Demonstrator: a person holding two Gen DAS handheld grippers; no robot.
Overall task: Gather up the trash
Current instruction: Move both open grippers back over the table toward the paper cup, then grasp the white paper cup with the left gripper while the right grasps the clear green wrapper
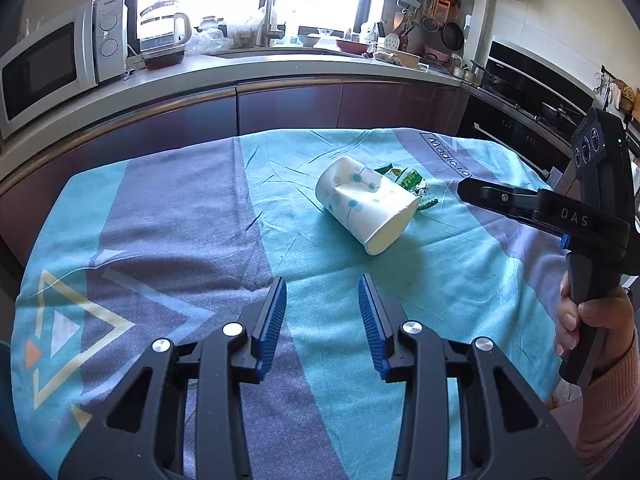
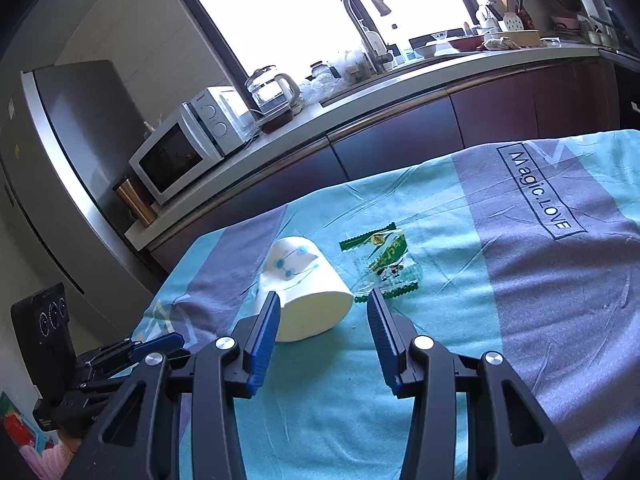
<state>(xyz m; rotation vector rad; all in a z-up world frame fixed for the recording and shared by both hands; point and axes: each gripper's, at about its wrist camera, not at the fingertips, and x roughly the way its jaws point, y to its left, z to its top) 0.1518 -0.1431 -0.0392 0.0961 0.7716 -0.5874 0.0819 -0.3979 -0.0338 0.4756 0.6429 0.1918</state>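
Note:
A crushed white paper cup [image 1: 366, 204] with blue dots lies on its side on the teal and purple cloth [image 1: 200, 220]. A green and clear wrapper [image 1: 412, 184] lies just behind it. My left gripper [image 1: 322, 292] is open and empty, short of the cup. In the right wrist view the cup [image 2: 304, 296] lies just ahead of my open, empty right gripper [image 2: 324, 300], with the wrapper [image 2: 384, 268] beside it to the right. The right gripper also shows at the right edge of the left wrist view [image 1: 464, 188]. The left gripper shows at lower left of the right wrist view [image 2: 176, 338].
The cloth [image 2: 520, 280] covers a table. Behind it runs a kitchen counter [image 1: 240, 68] with a microwave [image 1: 52, 68], a glass kettle [image 1: 164, 36], a sink tap [image 1: 272, 8] and dishes. An oven [image 1: 532, 92] is at the right, a fridge [image 2: 52, 160] at the left.

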